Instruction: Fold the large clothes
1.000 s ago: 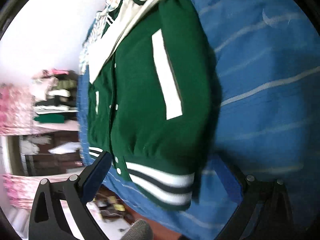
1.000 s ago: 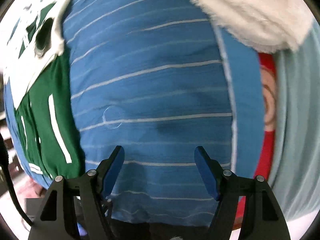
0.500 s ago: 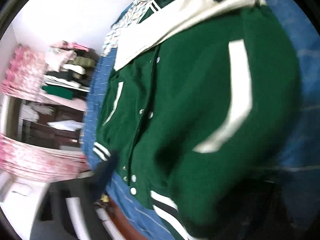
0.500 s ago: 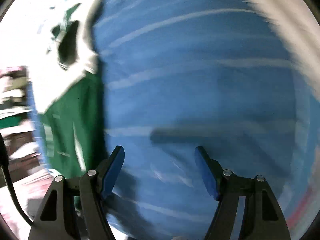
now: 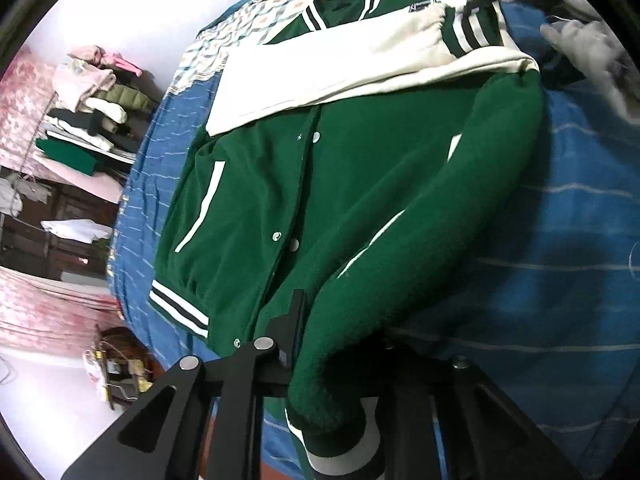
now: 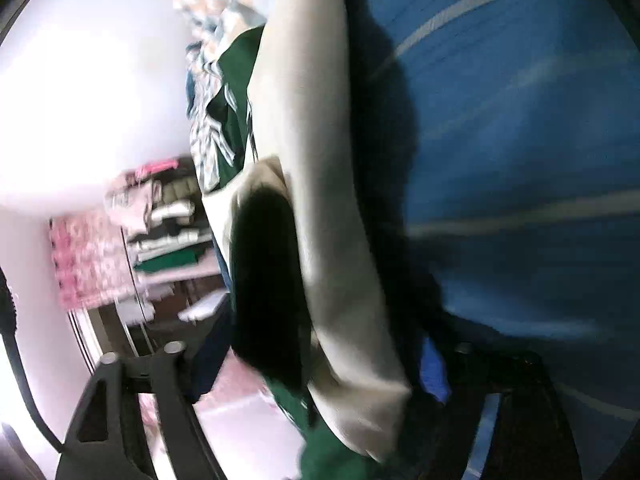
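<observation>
A green varsity jacket (image 5: 360, 184) with a cream hood (image 5: 340, 72) lies buttoned on a blue striped bedsheet (image 5: 560, 280). My left gripper (image 5: 332, 364) is shut on the end of its right sleeve (image 5: 400, 280), near the striped cuff, and holds that end off the sheet. In the right wrist view the cream hood (image 6: 340, 240) hangs between the fingers of my right gripper (image 6: 316, 364). Those jaws are closing, and the blue pad (image 6: 434, 368) sits beside the cloth. The picture is blurred, so I see no firm pinch. A blurred hand (image 5: 592, 52) shows by the hood.
A chequered quilt (image 5: 280, 12) lies past the jacket at the bed's far end. The bed's edge runs down the left, with a shelf of folded clothes (image 5: 92, 92), pink curtains (image 5: 24, 120) and small things on the floor (image 5: 116, 364) beyond it.
My left gripper went from open to shut on the sleeve end and lifted it. My right gripper swung left from bare sheet to the hood, its jaws narrowing.
</observation>
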A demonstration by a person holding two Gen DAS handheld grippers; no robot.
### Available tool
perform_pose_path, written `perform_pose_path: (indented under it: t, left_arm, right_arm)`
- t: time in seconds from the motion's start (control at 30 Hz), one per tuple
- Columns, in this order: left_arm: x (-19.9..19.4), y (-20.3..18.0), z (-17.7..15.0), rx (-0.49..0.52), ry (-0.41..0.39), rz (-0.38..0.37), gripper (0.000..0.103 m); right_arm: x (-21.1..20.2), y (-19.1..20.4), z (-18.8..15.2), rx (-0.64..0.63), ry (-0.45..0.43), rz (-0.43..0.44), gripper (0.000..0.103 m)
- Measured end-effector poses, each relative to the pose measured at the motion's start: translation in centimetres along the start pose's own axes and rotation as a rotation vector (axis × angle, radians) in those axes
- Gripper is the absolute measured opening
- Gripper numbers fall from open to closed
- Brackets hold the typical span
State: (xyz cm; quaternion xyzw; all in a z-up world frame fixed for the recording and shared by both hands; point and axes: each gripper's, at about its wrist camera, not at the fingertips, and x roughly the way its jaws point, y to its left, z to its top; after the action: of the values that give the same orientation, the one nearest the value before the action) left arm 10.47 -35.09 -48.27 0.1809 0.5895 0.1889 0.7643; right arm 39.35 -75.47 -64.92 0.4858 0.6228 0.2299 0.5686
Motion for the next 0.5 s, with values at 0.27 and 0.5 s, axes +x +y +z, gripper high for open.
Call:
perform_pose_path:
  t: [0.27,0.5]
  left_arm:
    - [-0.5,9.0,0.9,-0.092,0.010,-0.198,0.013]
    - [3.9,22.0,2.0,-0.302,0.122,-0.396,0.015]
  right_arm:
    - [-1.5,14.3,-3.6,-0.098,-0.067,-0.204,0.017]
    - [5.8,31.2,-6.1,-0.246,-0.033,-0.378,0.017]
